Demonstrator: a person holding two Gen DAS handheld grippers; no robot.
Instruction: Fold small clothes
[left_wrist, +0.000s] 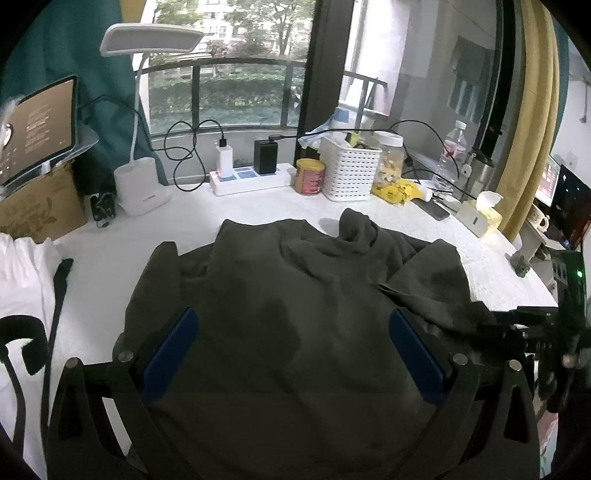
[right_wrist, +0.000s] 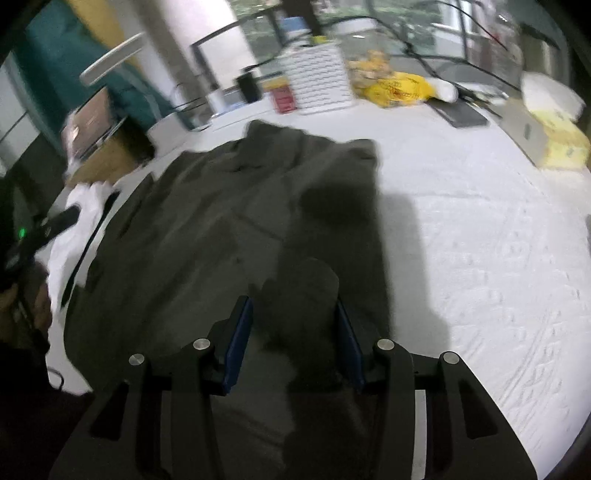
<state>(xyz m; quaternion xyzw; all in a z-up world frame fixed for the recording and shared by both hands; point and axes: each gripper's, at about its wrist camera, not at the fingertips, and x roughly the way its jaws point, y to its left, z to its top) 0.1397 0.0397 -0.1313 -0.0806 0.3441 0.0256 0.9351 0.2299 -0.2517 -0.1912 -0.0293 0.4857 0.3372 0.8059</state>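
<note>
Dim window daylight, rt view motion-blurred, fisheye warp

dark olive garment (left_wrist: 295, 295), white textured table (right_wrist: 480, 240), blue-padded claws, yellow bag (right_wrist: 400, 89)

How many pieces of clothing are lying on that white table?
2. A dark grey garment is spread across the middle of the table, and a white garment lies bunched at its left edge. More may be hidden beyond the picture's edge.

Left gripper (left_wrist: 293, 354) wide apart; right gripper (right_wrist: 294, 341) seemingly parted.
</note>
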